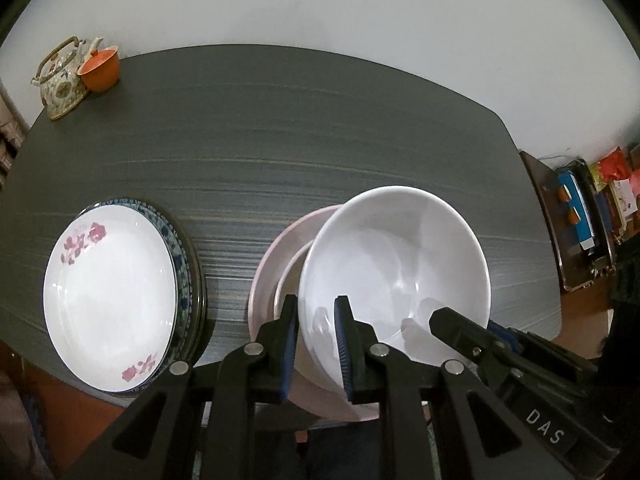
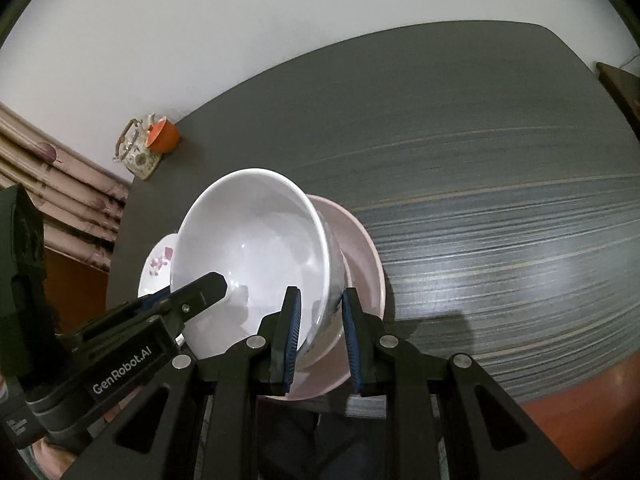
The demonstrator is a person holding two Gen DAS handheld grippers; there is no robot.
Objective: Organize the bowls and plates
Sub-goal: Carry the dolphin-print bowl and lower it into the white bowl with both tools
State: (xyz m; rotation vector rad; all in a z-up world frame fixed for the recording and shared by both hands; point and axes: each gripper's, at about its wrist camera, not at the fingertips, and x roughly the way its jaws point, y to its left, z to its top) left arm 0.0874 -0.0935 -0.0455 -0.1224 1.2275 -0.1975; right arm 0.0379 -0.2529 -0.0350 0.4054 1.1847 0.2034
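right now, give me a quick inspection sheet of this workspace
surface: dark grey streaked table, bare across the middle and far side
job's things: large white bowl held tilted over a pink plate that carries a smaller dish; floral plate stacked on a blue-patterned plate
clutter: patterned teapot and orange cup at the far corner
grippers: left gripper and right gripper each clamp opposite sides of the white bowl's rim with their fingers
cables: nothing seen
surroundings: white wall, curtain, cluttered shelf
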